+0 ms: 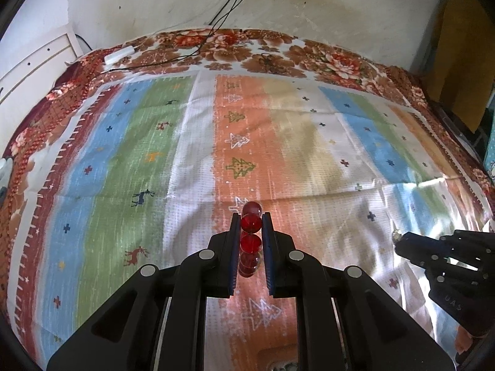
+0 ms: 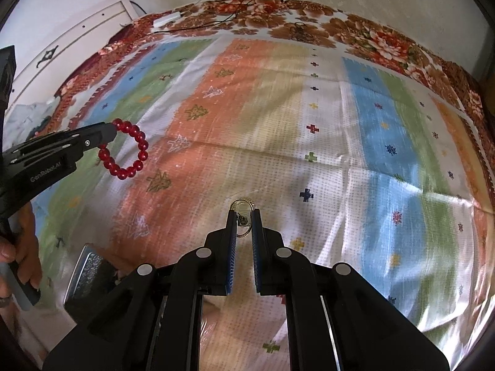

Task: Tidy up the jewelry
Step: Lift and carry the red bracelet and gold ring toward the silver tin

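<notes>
The red bead bracelet (image 1: 251, 241) is clenched between the left tongs (image 1: 251, 219); in the right wrist view it hangs as a full ring (image 2: 123, 148) from the tips of those tongs (image 2: 109, 134), clear of the cloth below. A small gold-coloured ring-shaped ornament (image 2: 243, 216) is gripped in the right tongs (image 2: 243, 213), with its loop showing past the fingertips; its exact kind cannot be told. Both pieces are held above the striped cloth (image 1: 278, 130), over its orange band, toward the near edge of the bed (image 1: 324, 58). The right tongs appear at the right side of the left wrist view (image 1: 399, 238), beside and apart from the left. A dark box with a glittery lid (image 2: 88, 273) lies on the cloth at the near left. Part of a hand (image 2: 21, 256) grips the left handle. A floral blanket (image 2: 386, 43) borders the far edge, where black cables (image 1: 229, 6) trail down the wall
</notes>
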`<state>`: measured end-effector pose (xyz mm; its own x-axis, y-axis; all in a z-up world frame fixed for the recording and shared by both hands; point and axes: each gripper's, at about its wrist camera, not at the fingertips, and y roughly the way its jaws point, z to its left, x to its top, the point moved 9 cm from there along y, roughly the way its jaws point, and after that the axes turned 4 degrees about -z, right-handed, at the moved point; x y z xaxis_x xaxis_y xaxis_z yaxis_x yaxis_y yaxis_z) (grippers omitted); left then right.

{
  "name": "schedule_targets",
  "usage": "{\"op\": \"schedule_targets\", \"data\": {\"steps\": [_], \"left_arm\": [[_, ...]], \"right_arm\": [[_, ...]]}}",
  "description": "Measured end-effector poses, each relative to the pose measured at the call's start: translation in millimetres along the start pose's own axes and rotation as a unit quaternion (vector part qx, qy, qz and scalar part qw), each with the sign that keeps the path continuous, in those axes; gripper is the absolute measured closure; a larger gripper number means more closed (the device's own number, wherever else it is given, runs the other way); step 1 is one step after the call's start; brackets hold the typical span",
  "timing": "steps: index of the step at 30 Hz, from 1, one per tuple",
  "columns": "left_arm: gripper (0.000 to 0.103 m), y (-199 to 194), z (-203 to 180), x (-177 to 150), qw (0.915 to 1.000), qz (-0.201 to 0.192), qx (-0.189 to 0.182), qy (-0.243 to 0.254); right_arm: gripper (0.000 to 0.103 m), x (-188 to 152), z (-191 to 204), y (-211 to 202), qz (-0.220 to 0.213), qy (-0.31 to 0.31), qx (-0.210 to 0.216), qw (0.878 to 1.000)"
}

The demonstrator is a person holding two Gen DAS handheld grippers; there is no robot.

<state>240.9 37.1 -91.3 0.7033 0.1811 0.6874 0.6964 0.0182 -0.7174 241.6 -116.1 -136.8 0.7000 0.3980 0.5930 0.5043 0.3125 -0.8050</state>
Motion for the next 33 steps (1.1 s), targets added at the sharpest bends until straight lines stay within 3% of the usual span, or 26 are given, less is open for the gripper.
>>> {"op": "schedule_targets", "data": {"steps": [33], "left_arm": [[0.09, -89, -31, -26, 0.9966, -0.061, -0.048, 0.027]], "right_arm": [[0.093, -20, 45, -65, -0.051, -0.016, 0.032, 0.998]]}}
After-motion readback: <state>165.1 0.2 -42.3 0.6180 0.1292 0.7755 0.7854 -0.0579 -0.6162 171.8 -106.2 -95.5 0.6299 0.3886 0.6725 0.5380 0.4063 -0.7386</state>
